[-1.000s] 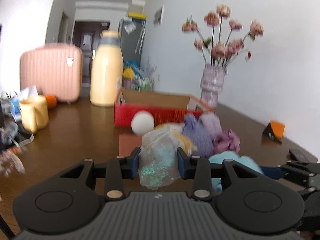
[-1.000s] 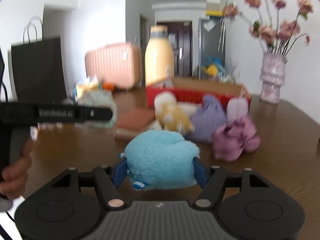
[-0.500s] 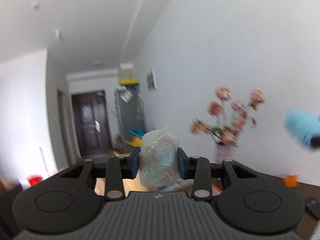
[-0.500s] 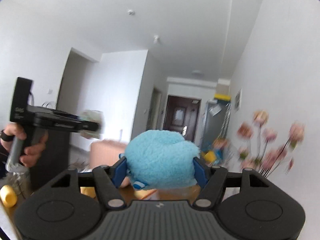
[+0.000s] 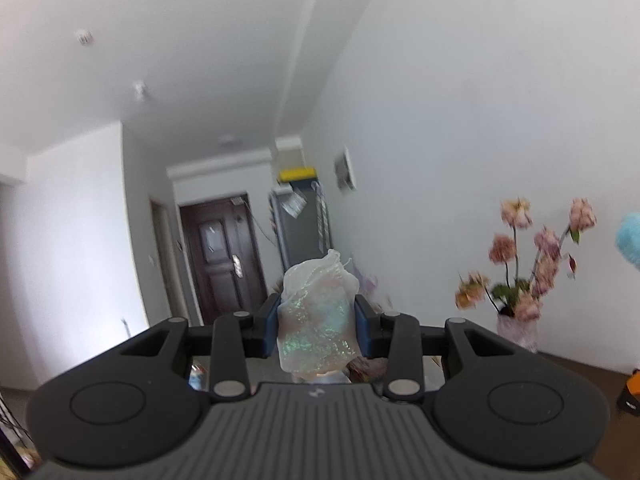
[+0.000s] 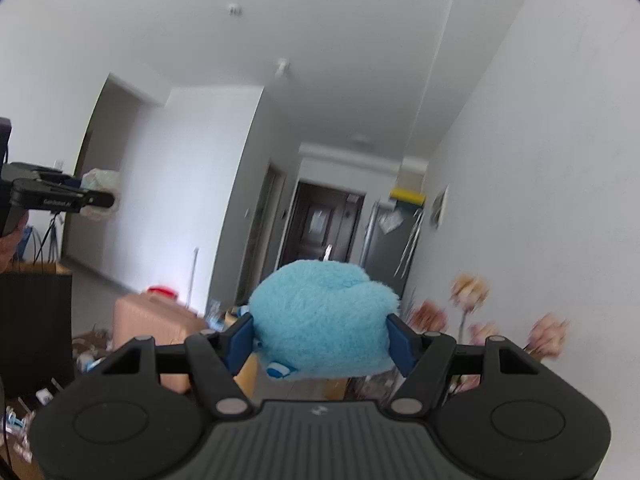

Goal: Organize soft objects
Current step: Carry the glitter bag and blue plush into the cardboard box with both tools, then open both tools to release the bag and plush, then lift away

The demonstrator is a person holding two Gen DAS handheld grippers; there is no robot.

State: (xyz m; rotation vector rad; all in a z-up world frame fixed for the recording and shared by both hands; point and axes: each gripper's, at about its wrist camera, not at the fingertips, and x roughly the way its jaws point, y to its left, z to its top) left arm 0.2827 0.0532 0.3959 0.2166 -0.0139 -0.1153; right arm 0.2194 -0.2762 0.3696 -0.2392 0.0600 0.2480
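Note:
My left gripper (image 5: 316, 330) is shut on a soft, translucent, glittery bag (image 5: 316, 320), held high in the air. My right gripper (image 6: 320, 344) is shut on a fluffy light-blue plush toy (image 6: 324, 320), also lifted well above the table. In the right wrist view the left gripper (image 6: 96, 199) shows at the far left with the bag (image 6: 100, 182) in it and a hand (image 6: 10, 236) on its handle. The blue plush (image 5: 630, 240) peeks in at the right edge of the left wrist view. The other soft toys on the table are out of sight.
A vase of pink flowers (image 5: 520, 280) stands by the white wall on the right. A pink suitcase (image 6: 156, 328) and a black paper bag (image 6: 36, 324) sit low at the left. A dark door (image 5: 222, 256) closes the hallway ahead.
Both grippers have risen high off the table with their objects still held. The table, red box and toys have dropped out of view; ceiling and walls fill the frames.

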